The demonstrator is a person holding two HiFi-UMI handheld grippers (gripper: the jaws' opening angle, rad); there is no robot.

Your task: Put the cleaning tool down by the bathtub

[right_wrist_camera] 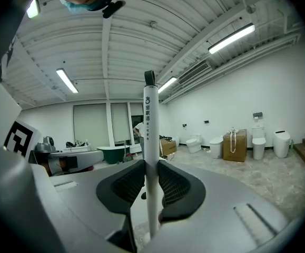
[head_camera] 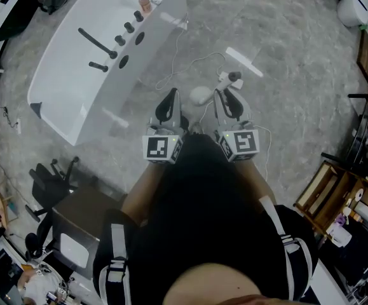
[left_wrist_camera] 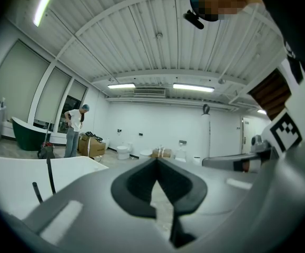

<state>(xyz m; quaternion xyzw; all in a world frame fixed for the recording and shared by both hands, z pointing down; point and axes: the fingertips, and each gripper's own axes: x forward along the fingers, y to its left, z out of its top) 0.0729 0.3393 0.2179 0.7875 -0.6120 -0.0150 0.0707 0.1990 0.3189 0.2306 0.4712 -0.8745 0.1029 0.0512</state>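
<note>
Right gripper (right_wrist_camera: 151, 163) clamps the cleaning tool (right_wrist_camera: 150, 120) by its upright white shaft; left gripper (left_wrist_camera: 156, 161) closed, empty. Shaft probably light, stiff and slick: hold mid-length. Bathtub (head_camera: 69, 100) long edge near.

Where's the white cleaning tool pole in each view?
Head view: white dark-capped cleaning tool pole above centre, in the right hand-held gripper.
Left gripper view: upright, right of centre.
Right gripper view: centre, between the jaws.
Shared landmark: dark green bathtub, both gripper views.
</note>
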